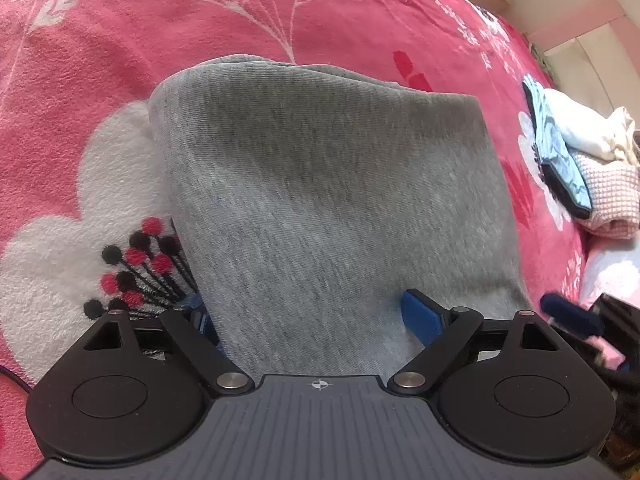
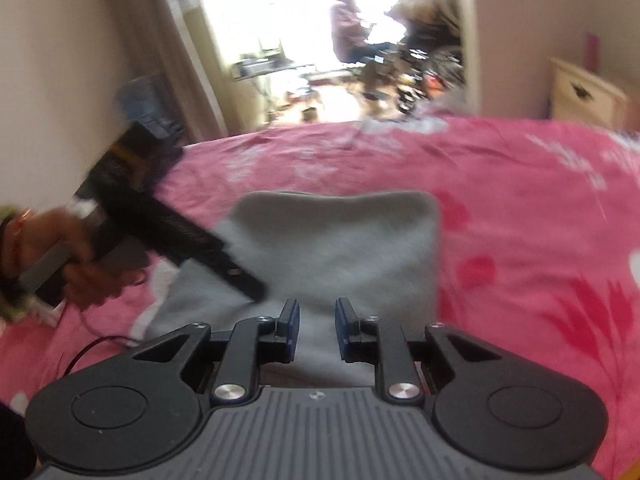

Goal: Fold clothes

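Folded grey knit garment [image 1: 332, 208] on pink floral bedspread [image 1: 80, 60]. Left gripper [image 1: 308, 316] spread wide, straddling cloth, gripping nothing. Right gripper [image 2: 317, 330] part-open, empty. Fold stage unclear; stack [image 1: 592, 168] nearby.

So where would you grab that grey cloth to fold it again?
Probably by the near edge of the grey cloth, coming from the camera side. It lies folded on the pink blanket, with that edge running between the open fingers of both the left gripper and the right gripper. One pinch towards each near corner would let it lift evenly towards the far fold.
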Available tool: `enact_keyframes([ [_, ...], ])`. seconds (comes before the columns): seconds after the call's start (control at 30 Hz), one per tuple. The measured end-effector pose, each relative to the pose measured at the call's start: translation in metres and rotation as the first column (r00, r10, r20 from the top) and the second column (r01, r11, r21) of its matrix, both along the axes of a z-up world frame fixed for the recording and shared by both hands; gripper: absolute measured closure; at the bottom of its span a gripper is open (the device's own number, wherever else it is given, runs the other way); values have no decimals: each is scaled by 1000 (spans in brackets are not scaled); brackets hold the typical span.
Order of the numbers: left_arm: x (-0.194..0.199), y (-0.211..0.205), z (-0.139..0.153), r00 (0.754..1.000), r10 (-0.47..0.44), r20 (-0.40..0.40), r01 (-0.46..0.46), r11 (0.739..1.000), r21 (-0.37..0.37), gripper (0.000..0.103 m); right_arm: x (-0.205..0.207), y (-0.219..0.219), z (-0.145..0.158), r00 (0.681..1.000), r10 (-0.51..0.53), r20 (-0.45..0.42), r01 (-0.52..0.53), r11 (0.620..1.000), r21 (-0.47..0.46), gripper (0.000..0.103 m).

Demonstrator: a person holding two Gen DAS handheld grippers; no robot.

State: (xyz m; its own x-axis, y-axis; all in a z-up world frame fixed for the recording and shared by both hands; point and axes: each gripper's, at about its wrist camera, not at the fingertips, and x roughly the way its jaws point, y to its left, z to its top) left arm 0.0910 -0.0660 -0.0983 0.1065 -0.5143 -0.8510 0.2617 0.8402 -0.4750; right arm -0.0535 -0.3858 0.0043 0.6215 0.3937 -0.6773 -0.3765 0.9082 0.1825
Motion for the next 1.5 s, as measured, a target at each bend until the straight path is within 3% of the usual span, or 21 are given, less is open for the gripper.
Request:
enact_keyframes([
  [0.1,-3,-4,1,999,-31,24,30,999,16,13,-1,13,-19,999,31,-42,-35,995,-88,83],
  [0.33,-7,-6,1,999,-40,36,40,999,13,9,-10,28,11,991,125,44,-121,988,-94,82],
  [0.47,-9,-6,1,998,-44,42,43,999,11,6,-17,47,18,971,215,101,-210,976,-53,82],
  [0.53,-9,-7,1,998,-46,45,45,999,10,5,-15,57,6,967,244,76,-240,969,-63,82],
  [0.63,-10,-8,1,998,-48,49,47,999,9,6,-9,71,-32,963,267,-27,-268,946,-181,82],
  [0.73,-10,-8,0,998,-47,50,47,999,6,5,-14,81,-19,957,290,6,-282,936,-210,82],
  [0.83,-9,-8,-1,999,-34,39,34,999,-2,4,-24,90,2,930,355,95,-340,929,-149,82],
  [0.93,-7,-9,-2,999,-30,30,30,1000,1,3,-29,107,-10,911,402,90,-379,904,-199,82],
  [1.03,-6,-9,-2,999,-30,29,30,1000,2,3,-27,110,-44,918,396,26,-379,894,-238,82],
  [1.17,-7,-6,-2,999,-23,31,23,1000,-9,3,-18,95,-13,924,380,42,-369,916,-159,82],
  [1.23,-7,-6,-2,999,-17,32,17,1000,-13,3,-11,79,0,944,322,70,-311,941,-134,82],
  [1.3,-8,-8,-2,999,-21,38,22,1000,-5,3,-3,63,-4,965,251,74,-237,958,-160,82],
  [1.37,-10,-10,-2,998,-35,50,35,999,7,3,6,49,-26,980,198,23,-190,962,-195,82],
  [1.43,-12,-12,-1,997,-39,62,37,999,20,3,13,36,-32,988,156,-8,-155,978,-136,82],
  [1.5,-14,-14,-1,996,-41,75,38,999,32,3,22,34,-18,990,139,-17,-140,983,-115,83],
])
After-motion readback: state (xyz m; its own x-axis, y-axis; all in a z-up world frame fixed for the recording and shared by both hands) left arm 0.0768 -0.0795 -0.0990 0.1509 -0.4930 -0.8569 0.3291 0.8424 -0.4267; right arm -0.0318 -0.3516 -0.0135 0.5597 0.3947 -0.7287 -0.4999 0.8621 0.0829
